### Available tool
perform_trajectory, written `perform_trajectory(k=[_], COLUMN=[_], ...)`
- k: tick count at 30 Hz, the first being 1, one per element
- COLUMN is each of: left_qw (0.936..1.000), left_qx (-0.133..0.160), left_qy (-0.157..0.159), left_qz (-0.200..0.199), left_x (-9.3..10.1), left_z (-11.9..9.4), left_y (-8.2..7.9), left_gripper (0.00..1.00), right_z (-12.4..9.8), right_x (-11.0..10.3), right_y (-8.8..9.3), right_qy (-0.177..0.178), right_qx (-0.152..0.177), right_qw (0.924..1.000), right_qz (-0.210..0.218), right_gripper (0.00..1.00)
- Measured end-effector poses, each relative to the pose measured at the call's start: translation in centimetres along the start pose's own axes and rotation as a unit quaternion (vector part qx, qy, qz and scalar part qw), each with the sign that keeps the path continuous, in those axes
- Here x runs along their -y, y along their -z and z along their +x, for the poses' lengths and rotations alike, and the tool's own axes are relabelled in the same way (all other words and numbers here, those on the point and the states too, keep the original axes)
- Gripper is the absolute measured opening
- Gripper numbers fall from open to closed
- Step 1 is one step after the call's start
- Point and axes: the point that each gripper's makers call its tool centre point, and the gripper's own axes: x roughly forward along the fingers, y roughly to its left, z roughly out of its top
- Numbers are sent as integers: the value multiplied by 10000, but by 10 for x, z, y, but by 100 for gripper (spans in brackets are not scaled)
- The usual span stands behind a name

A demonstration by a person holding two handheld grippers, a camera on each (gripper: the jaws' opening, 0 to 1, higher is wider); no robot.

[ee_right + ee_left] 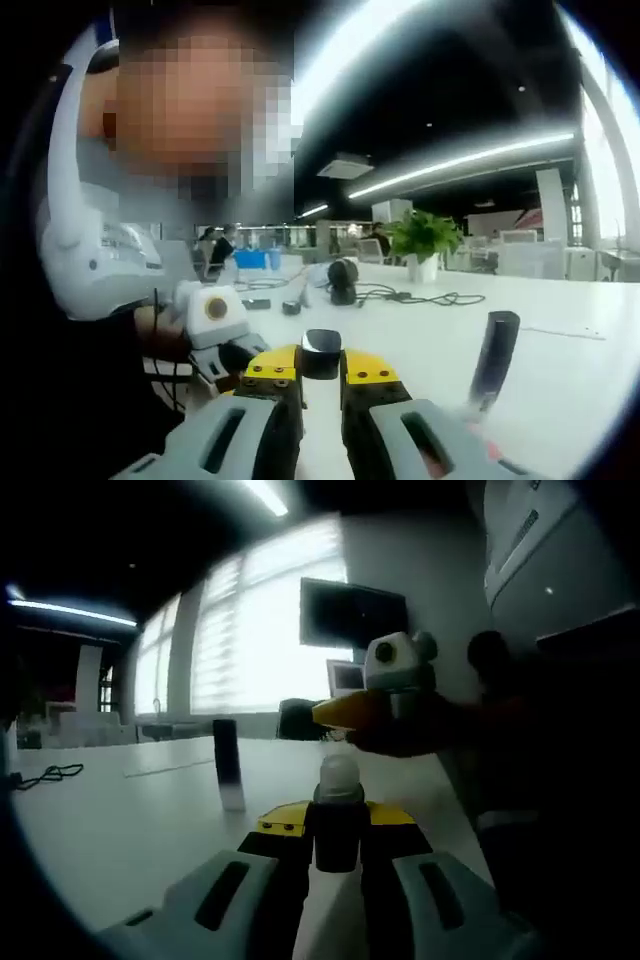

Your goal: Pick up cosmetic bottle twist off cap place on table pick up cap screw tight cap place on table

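The left gripper (337, 845) fingers clamped the uncapped cosmetic bottle (337, 815) above the white surface (120, 830), while the right gripper (320, 372) fingers pinched its black cap (321, 353).

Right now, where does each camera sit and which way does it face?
Left gripper view: rides the left tongs, shut on the uncapped bottle, facing bright windows; the right tongs enter from the right.
Right gripper view: rides the right tongs, shut on the black cap, facing the person's torso and open office.
Shared: the white table and the dark upright tube.
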Motion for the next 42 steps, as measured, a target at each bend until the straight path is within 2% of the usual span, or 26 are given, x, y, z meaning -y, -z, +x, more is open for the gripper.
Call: perform_trajectory(k=[9,13,16,17,19,21,24,27,31,38,42], left_qw=[9999,9999,10000,9999,9999,9999,10000,9992,9982,9977,9973], left_qx=[123,79,24,-75,-80,-16,92,340,498,562,594], left_qy=[-62,-33,15,-15,-33,-31,-32,20,20,65,90], left_qz=[-83,-75,1,103,127,99,7,-195,-335,-379,-413], left_x=[-5,-3,0,-1,-1,-2,-4,-4,-7,-5,-4], left_z=[-2,-1,0,0,0,0,-2,-4,-7,-7,-8], left_y=[-5,-3,-1,2,2,-1,-6,-16,-22,-25,-26], left_gripper=[9,9,8,8,8,8,8,8,8,8,8], right_z=[5,5,-1,-4,-8,-13,-20,-22,-23,-22,-23], right_x=[-9,-11,-11,-7,-5,-5,-14,-13,-6,-6,-13], right_y=[-1,-1,-13,-14,-14,-10,-2,2,0,-1,-5], right_qy=[-261,-421,-478,-425,-398,-438,-818,-888,-875,-1006,-1213], right_qx=[-74,-63,328,385,357,261,208,380,681,880,997], right_qw=[9996,9991,9979,9976,9982,9986,9959,9944,9914,9871,9830], right_qz=[-125,-47,301,391,286,142,322,439,689,886,957], right_gripper=[8,8,8,8,8,8,8,8,8,8,8])
